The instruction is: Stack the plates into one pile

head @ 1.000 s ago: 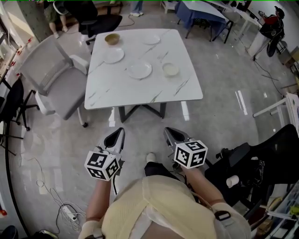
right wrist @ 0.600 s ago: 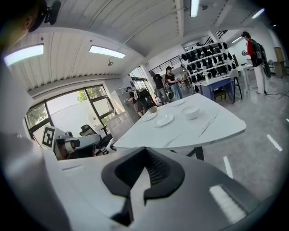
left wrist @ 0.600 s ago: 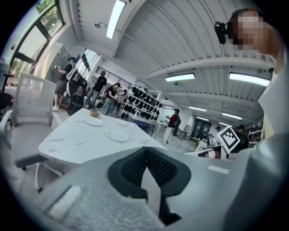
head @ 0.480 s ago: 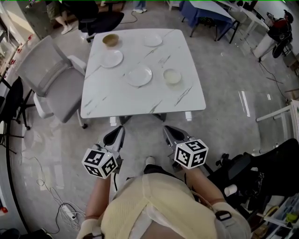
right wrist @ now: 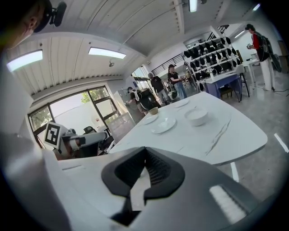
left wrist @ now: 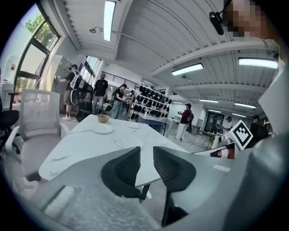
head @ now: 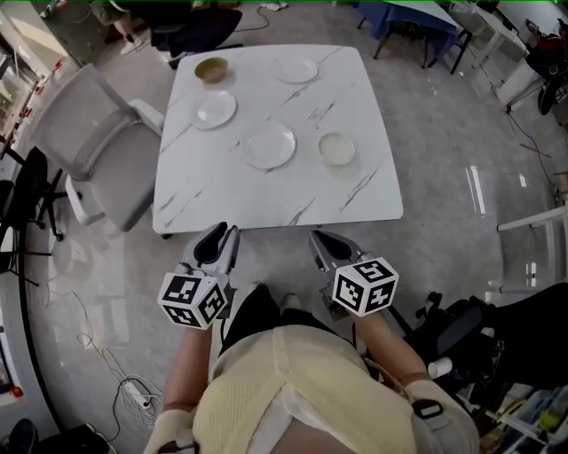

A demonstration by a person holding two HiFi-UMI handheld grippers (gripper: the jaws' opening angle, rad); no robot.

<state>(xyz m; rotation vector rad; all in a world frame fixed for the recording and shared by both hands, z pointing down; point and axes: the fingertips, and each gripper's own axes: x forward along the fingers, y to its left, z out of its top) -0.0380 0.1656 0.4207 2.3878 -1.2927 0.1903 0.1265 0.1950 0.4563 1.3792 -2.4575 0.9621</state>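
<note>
Three white plates lie apart on the white marble table (head: 222, 195): one at the left (head: 216, 109), one in the middle (head: 270, 145), one at the far edge (head: 296, 69). A white bowl (head: 337, 149) and a brown bowl (head: 211, 70) sit there too. My left gripper (head: 224, 233) hangs just short of the table's near edge; its jaws have just been opening and stand apart with nothing between them (left wrist: 146, 155). My right gripper (head: 318, 240) is level with it, shut and empty (right wrist: 145, 155). The middle plate (right wrist: 163, 125) and the white bowl (right wrist: 197, 116) lie ahead of it.
A grey chair (head: 98, 151) stands at the table's left side and a black chair (head: 191, 27) behind it. Another black chair (head: 497, 328) is at my right. Cables (head: 115, 390) trail on the floor at lower left. Several people (left wrist: 99, 97) stand beyond the table.
Both grippers have come forward to the table's near edge, and the table now fills more of the view. The left jaws have parted; the right jaws stay shut.
</note>
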